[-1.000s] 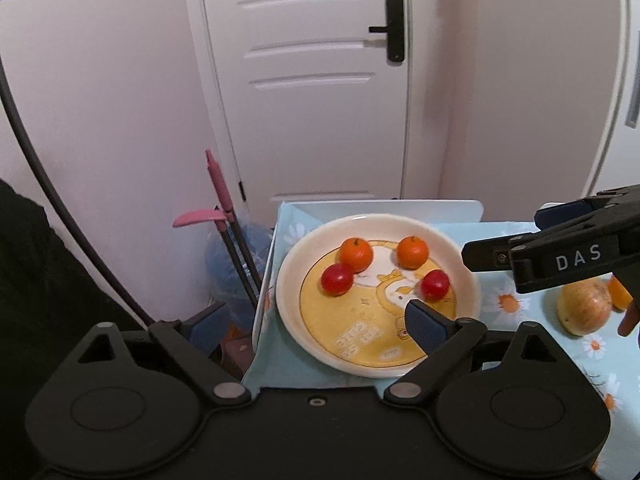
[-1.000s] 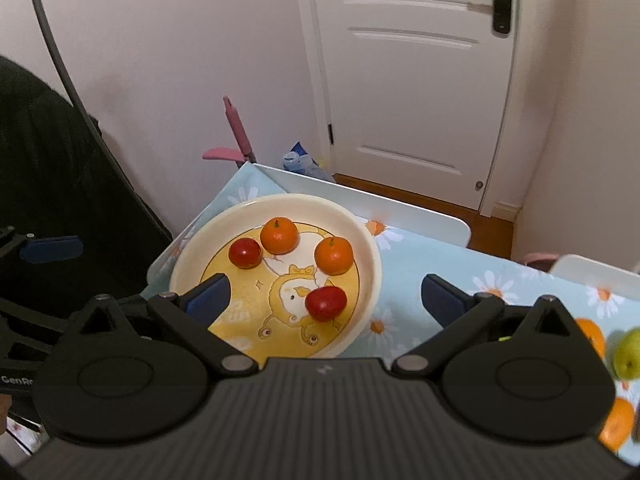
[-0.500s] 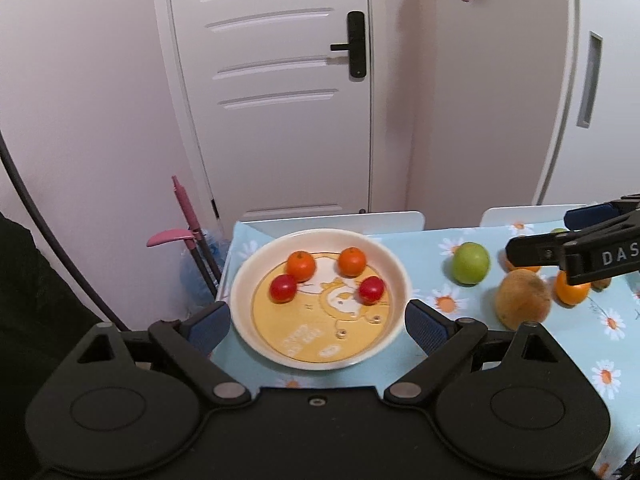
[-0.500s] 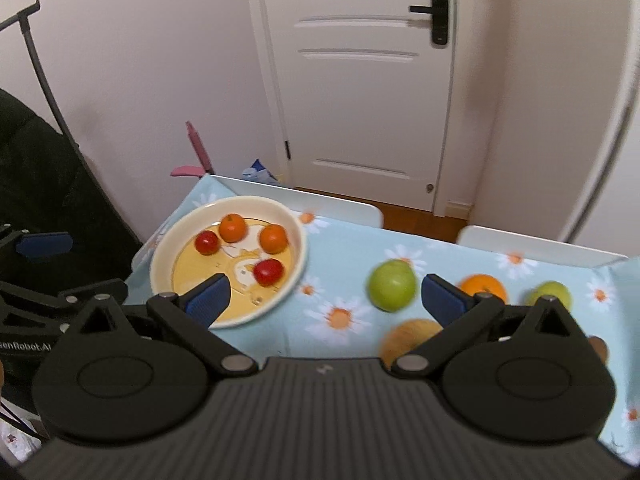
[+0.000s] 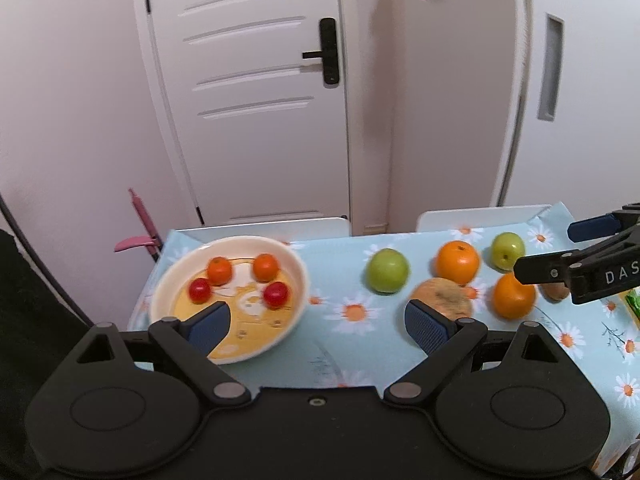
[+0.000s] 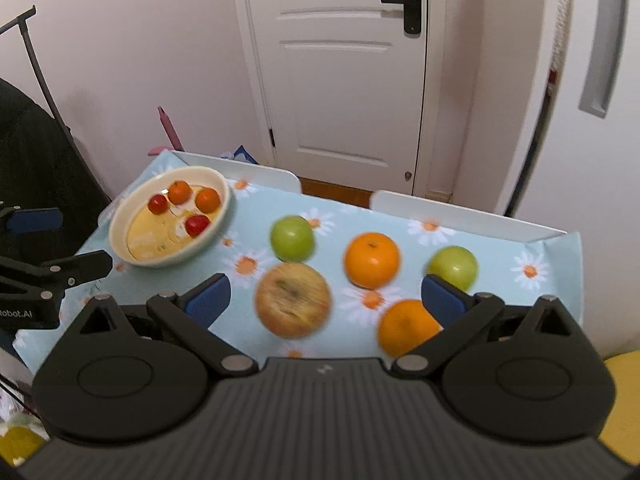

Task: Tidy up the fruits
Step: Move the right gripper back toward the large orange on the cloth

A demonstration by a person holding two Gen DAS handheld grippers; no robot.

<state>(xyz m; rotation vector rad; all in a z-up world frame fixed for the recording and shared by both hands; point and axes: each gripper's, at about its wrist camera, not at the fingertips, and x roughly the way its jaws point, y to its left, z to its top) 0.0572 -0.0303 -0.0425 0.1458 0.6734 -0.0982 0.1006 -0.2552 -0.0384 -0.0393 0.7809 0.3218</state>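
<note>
Both hand-held grippers, left and right, hover wide open and empty; the right should centre over the apple before closing gently.

Motion-blurred in the right wrist view: brownish apple, near orange partly behind a finger. Small brown fruit half hidden by right gripper.

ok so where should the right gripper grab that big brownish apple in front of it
Grip the brownish apple across its widest middle, coming from above and the near side with the right gripper open. It is round and stands clear of the green apple and orange.
</note>
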